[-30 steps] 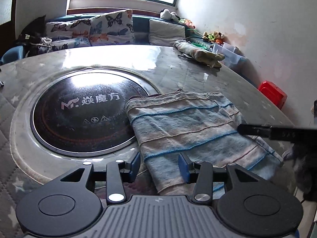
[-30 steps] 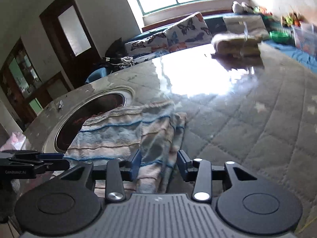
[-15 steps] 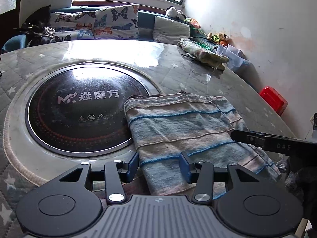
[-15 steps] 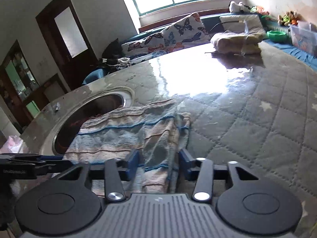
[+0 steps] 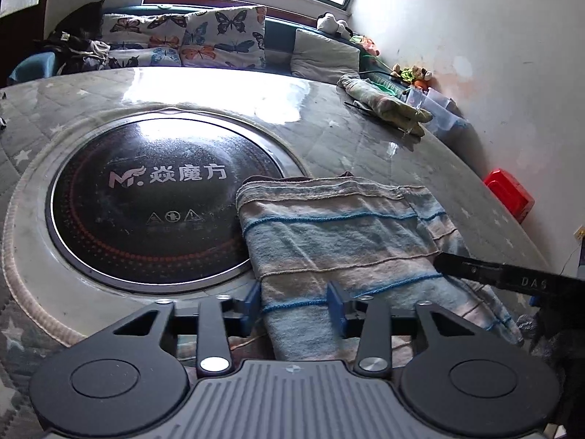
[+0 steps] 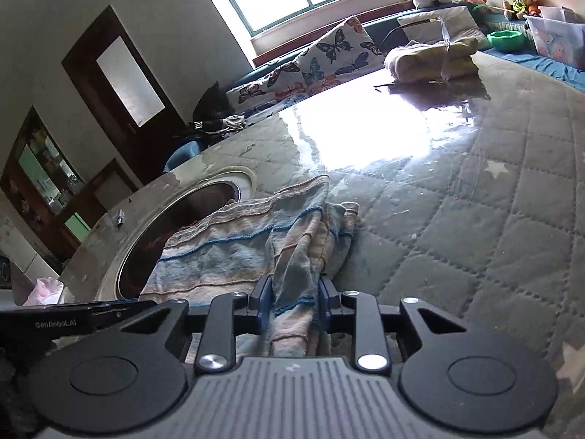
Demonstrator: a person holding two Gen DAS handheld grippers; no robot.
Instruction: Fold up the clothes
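A striped blue, pink and cream garment (image 5: 347,234) lies folded on the quilted round table (image 5: 365,146), its left edge over the black cooktop (image 5: 153,197). My left gripper (image 5: 294,305) is open, its fingers on either side of the garment's near left corner. My right gripper (image 6: 294,298) has narrowed around a bunched fold of the garment (image 6: 256,252) at its near right edge, with the cloth between the fingers. The right gripper (image 5: 504,278) shows at the right of the left wrist view.
A second folded cloth (image 5: 384,104) lies at the table's far right edge. A sofa with butterfly cushions (image 5: 190,42) stands behind the table. A red box (image 5: 508,194) sits on the floor by the wall. A clear bin (image 6: 559,33) is at the back right.
Both grippers have moved forward onto the garment's near edge. My right gripper's fingers have closed in around a bunched fold. The left gripper stays open.
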